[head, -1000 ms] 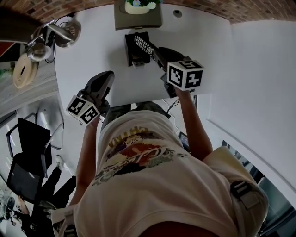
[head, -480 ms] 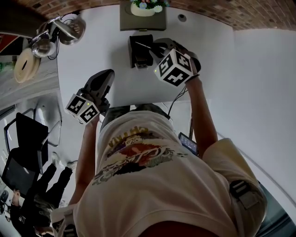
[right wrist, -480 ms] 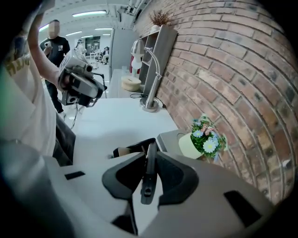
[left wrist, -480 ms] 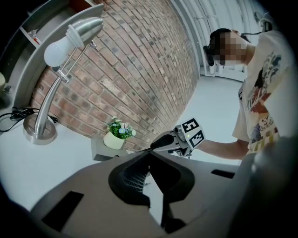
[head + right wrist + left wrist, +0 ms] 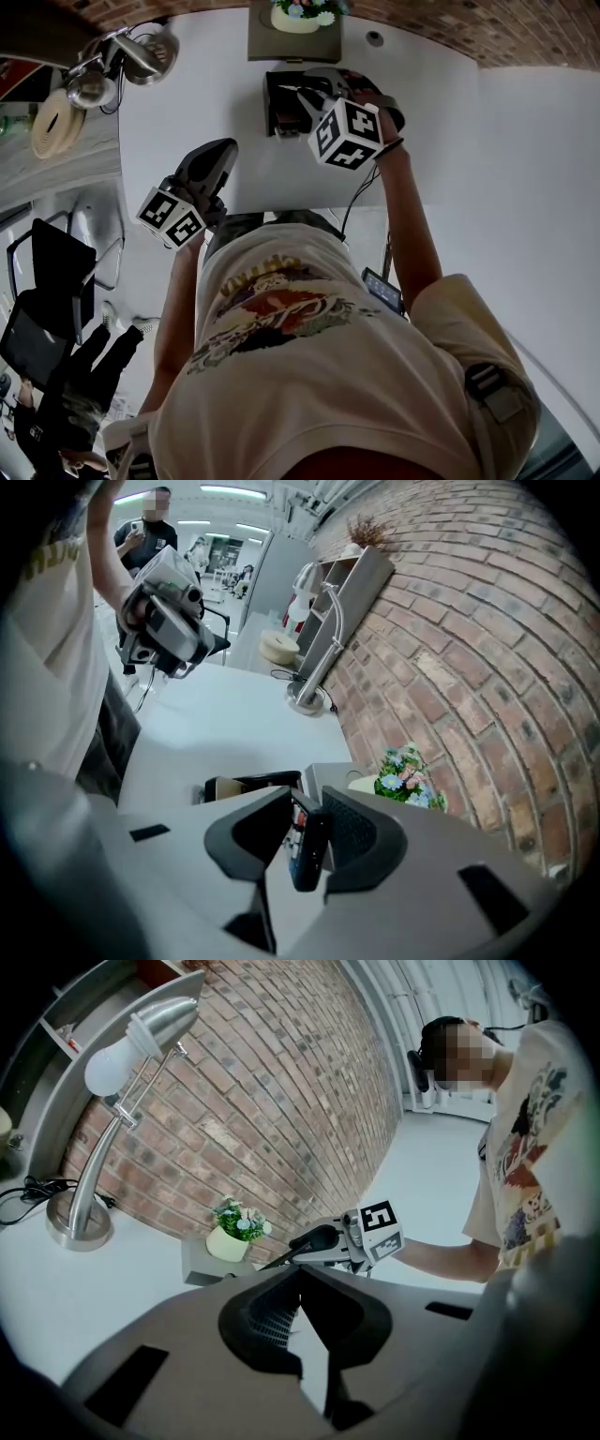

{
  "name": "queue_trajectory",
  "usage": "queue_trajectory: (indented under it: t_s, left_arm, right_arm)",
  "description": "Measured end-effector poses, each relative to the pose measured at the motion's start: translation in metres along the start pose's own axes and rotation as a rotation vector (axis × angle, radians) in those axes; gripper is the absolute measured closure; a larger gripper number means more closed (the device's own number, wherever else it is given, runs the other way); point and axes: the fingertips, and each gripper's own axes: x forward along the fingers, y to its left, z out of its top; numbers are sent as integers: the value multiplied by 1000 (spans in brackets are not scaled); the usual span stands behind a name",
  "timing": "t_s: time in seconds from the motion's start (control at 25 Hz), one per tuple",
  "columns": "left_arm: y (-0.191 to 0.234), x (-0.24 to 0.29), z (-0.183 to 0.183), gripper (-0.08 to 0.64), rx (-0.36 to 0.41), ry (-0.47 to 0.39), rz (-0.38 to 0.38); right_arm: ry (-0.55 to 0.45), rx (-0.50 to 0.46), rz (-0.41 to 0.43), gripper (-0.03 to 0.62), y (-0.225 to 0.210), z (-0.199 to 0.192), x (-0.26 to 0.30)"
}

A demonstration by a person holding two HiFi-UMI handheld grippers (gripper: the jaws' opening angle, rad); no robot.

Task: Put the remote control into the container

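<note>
Remote control (image 5: 306, 847) is pinched edge-on between the 2 jaws of the right gripper (image 5: 307, 794). In the head view its far end hangs over the open top of the black container (image 5: 278, 112). White table (image 5: 178, 112) carries the rest. A silver desk lamp (image 5: 141, 52) stands at the far left corner. A grey box (image 5: 281, 45) with 1 pot of flowers (image 5: 298, 19) stands against the brick wall, and the container sits just in front of that box. Left gripper (image 5: 300, 1274) points level over the near table edge, well apart from the container, its jaws pressed together on nothing.
</note>
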Motion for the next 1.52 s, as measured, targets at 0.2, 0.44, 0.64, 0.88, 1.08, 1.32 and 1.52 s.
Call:
queue_trajectory:
  t_s: [0.2,0.44,0.64,0.88,1.08,1.32,1.52]
  left_arm:
    - [-3,0,0,555,11,-4,0]
    - [-12,5,1,555,33,-9,-5]
    - [-17,5,3,555,70,0,2]
    - [-22,-3,-3,555,96,37,61]
    - [-32,-12,-21,554,95,54,138]
    - [-56,-24,-49,554,53,51,239]
    - [-79,-30,-73,555,22,31,222]
  right_arm:
    - [-139,96,-14,443,-7,22,-13]
    - [-240,189,-65,445,-17,31,-38]
    - [-324,310,-24,523,-3,31,-58]
    - [-369,452,57,569,23,18,-70]
    - [-471,565,115,568,39,4,-82]
    - [-560,609,185,569,57,-15,-87]
    - [-616,699,205,569,69,-20,-103]
